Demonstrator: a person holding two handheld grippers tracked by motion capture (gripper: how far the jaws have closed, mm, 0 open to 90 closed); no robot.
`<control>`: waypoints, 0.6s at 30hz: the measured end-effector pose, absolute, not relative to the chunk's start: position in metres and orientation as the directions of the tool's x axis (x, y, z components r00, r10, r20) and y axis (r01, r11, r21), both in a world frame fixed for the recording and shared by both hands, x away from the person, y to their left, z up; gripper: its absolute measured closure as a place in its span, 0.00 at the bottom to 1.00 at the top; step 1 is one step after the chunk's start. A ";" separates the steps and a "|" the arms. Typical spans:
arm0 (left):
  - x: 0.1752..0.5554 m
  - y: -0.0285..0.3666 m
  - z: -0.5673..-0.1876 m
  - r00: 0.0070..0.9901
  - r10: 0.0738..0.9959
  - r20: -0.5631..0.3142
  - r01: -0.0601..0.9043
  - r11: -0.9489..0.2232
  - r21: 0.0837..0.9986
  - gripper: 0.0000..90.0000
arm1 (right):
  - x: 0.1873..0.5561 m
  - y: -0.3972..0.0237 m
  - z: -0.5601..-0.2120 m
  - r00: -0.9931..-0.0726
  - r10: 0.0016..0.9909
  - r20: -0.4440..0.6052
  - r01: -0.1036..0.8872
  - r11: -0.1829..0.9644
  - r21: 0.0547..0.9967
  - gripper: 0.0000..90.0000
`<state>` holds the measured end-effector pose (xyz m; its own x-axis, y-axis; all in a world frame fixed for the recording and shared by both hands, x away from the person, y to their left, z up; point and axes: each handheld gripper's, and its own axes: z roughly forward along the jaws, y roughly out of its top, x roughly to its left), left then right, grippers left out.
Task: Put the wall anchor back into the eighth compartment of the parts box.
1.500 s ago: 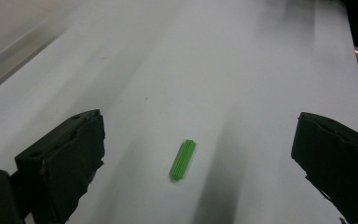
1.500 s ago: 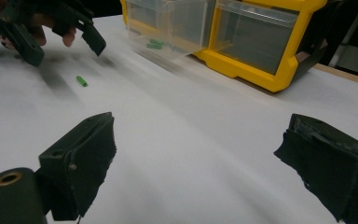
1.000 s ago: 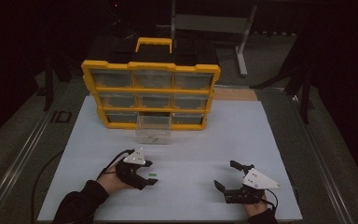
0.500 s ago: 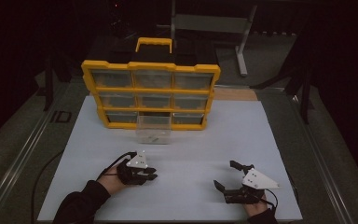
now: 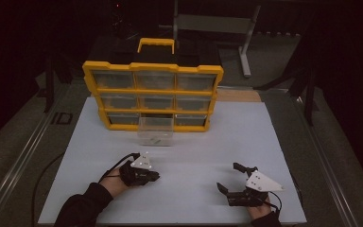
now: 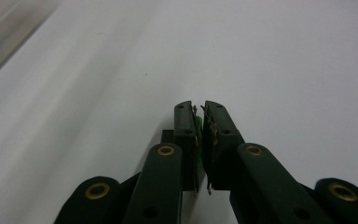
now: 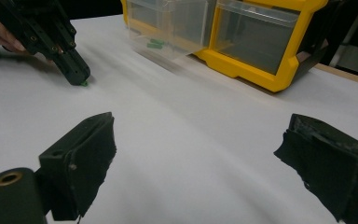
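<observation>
Left gripper [image 6: 199, 108]: I'm seeing its matte black jaws having just been closing, now pinching a small green piece [image 6: 198, 122] against the smooth white tabletop [image 5: 194, 156].
Right gripper [image 7: 196, 154]: I'm holding its padded jaws wide, nothing between.
Clear plastic drawer [image 5: 155, 131]: sitting pulled out before the yellow organizer [image 5: 153, 97].

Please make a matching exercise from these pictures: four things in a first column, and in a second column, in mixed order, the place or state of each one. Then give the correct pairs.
Column one
1. left black two-jaw gripper
2. right black two-jaw gripper
3. clear plastic drawer
4. yellow organiser case with clear drawers

Column two
A. stands upright at the far end of the white table
B. jaws wide apart, nothing between them
C. pulled out of the bottom row, small green pieces inside
D. jaws have just been closing, now shut on a small green piece

Pairs: 1-D, 2-B, 3-C, 4-A
</observation>
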<state>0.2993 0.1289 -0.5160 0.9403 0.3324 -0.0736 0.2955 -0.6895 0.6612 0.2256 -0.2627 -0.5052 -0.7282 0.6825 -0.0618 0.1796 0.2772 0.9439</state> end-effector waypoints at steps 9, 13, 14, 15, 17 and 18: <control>0.305 0.133 -0.503 0.947 0.309 -0.093 0.287 -0.673 0.682 0.94 | 0.226 -0.263 -0.505 -0.727 0.684 -0.061 0.180 0.275 0.945 0.10; 0.308 0.132 -0.496 0.952 0.295 -0.082 0.271 -0.684 0.677 0.94 | 0.226 -0.263 -0.505 -0.726 0.685 -0.059 0.181 0.273 0.945 0.10; 0.310 0.132 -0.492 0.953 0.293 -0.078 0.266 -0.686 0.677 0.94 | 0.225 -0.263 -0.505 -0.727 0.685 -0.060 0.180 0.273 0.945 0.10; 0.310 0.132 -0.492 0.953 0.293 -0.078 0.266 -0.686 0.677 0.94 | 0.225 -0.263 -0.505 -0.727 0.684 -0.059 0.180 0.273 0.945 0.10; 0.312 0.133 -0.487 0.954 0.289 -0.078 0.263 -0.684 0.680 0.94 | 0.225 -0.263 -0.505 -0.726 0.685 -0.059 0.180 0.273 0.945 0.10; 0.314 0.133 -0.482 0.956 0.284 -0.079 0.259 -0.679 0.687 0.94 | 0.225 -0.263 -0.505 -0.726 0.685 -0.059 0.180 0.272 0.945 0.10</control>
<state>0.3138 0.1334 -0.4818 0.9555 0.2841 -0.0794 0.2589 -0.6786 0.6873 0.2253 -0.2635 -0.5046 -0.7263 0.6848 -0.0592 0.1795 0.2722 0.9454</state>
